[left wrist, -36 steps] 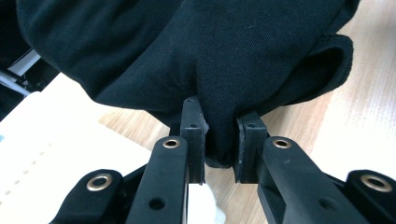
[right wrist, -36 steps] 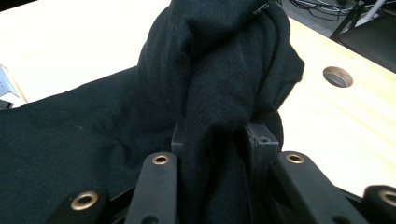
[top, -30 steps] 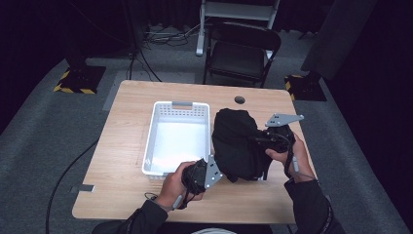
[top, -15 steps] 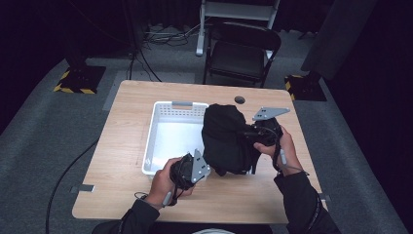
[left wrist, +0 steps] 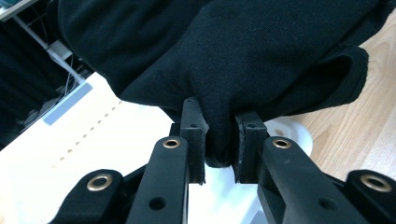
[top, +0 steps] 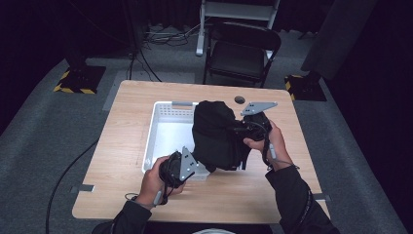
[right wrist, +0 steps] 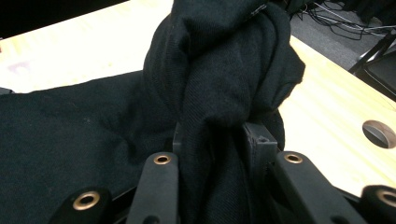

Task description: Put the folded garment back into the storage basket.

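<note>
A black garment (top: 216, 134) hangs bunched between my two grippers, over the right side of a white perforated basket (top: 165, 129) on the wooden table (top: 126, 146). At the garment's lower left corner, my left gripper (top: 203, 168) is shut on a fold of the black cloth (left wrist: 261, 56), which is pinched between its pads (left wrist: 194, 135). My right gripper (top: 239, 130) holds the garment's upper right side. Its jaws are shut on a thick twisted bunch of the cloth (right wrist: 219, 79). Much of the basket's right wall is hidden behind the garment.
A round cable hole (top: 239, 99) sits in the tabletop near the far edge, also seen as a hole (right wrist: 379, 133) beside the right gripper. A black folding chair (top: 241, 51) stands behind the table. Cables (top: 146, 58) run over the floor at the left.
Both hands have carried the garment to the left, from the bare table beside the basket to over the basket's right side. Both grips have held.
</note>
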